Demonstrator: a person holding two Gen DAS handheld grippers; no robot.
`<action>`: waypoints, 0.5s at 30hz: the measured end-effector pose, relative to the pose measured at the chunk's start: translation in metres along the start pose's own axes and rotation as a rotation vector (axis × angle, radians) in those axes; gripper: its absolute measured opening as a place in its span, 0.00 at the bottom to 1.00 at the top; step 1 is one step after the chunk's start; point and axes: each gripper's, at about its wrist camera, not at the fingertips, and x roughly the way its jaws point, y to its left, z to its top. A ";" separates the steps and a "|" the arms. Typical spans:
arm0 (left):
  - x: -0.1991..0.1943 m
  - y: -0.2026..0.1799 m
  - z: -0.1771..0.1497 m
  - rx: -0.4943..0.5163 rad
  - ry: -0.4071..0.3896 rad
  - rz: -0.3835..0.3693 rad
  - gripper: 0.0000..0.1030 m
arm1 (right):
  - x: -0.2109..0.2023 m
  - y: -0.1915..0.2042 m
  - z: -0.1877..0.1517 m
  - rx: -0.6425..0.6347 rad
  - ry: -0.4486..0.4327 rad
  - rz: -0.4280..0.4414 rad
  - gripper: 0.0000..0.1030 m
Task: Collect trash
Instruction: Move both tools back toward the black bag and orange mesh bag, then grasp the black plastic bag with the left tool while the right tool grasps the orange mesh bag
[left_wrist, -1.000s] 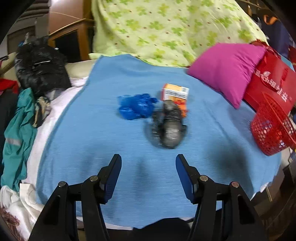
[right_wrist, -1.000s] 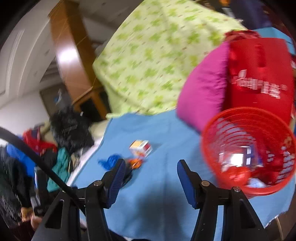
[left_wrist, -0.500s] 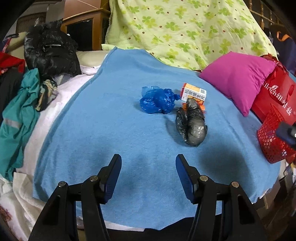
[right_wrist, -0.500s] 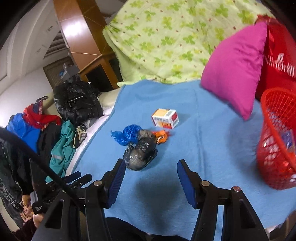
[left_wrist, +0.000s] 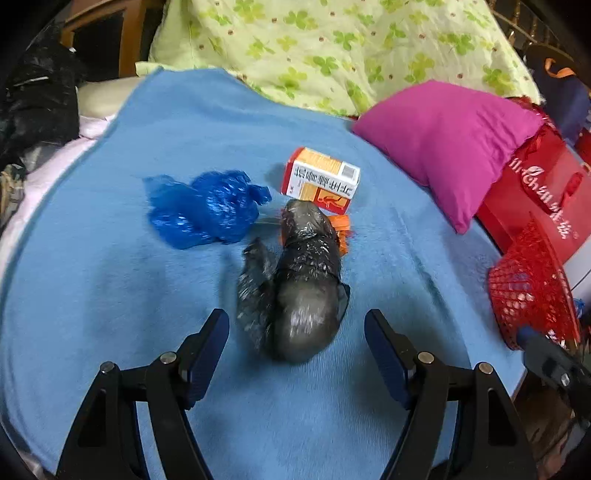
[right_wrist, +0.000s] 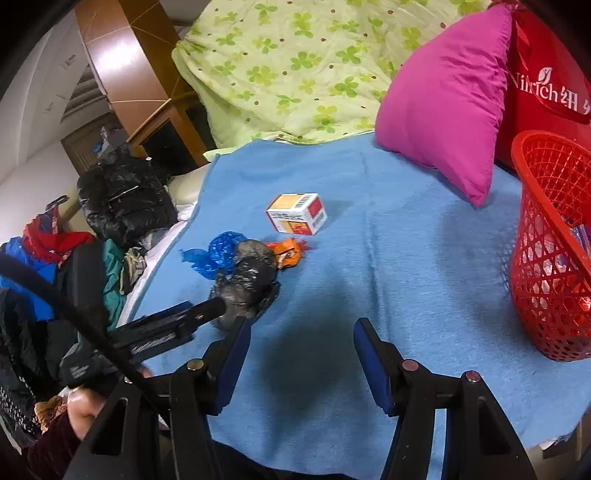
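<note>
A crumpled black plastic bag (left_wrist: 303, 280) lies on the blue blanket (left_wrist: 110, 295). Its near end sits between the jaws of my left gripper (left_wrist: 295, 325), which are opening, and neither pad touches it. Behind it lie a blue plastic bag (left_wrist: 207, 210), an orange-and-white box (left_wrist: 321, 179) and an orange wrapper (left_wrist: 341, 229). My right gripper (right_wrist: 302, 326) hovers open over bare blanket with nothing in it. To its left are the black bag (right_wrist: 247, 280) and one of the left gripper's fingers (right_wrist: 199, 314). The red mesh basket (right_wrist: 546, 251) stands at the right.
A magenta pillow (left_wrist: 443, 140) and a red shopping bag (left_wrist: 535, 192) lie behind the basket (left_wrist: 528, 288). A green clover quilt (left_wrist: 332, 48) covers the back. Dark jackets and clothes (right_wrist: 125, 199) pile up left of the blanket. A person's hand (right_wrist: 85, 406) shows at the lower left.
My left gripper has come forward and down onto the black bag, and its jaws have spread wider. The right view has swung left from the basket towards the trash pile and sunk lower.
</note>
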 end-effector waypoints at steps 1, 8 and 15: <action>0.006 0.000 0.002 -0.006 0.006 -0.003 0.74 | 0.003 -0.002 0.001 0.002 0.002 -0.002 0.61; 0.023 0.011 -0.006 -0.023 0.034 -0.065 0.29 | 0.035 -0.003 0.026 -0.016 0.011 0.027 0.61; -0.014 0.038 -0.029 -0.034 0.000 -0.066 0.26 | 0.101 0.024 0.064 -0.143 0.042 0.127 0.61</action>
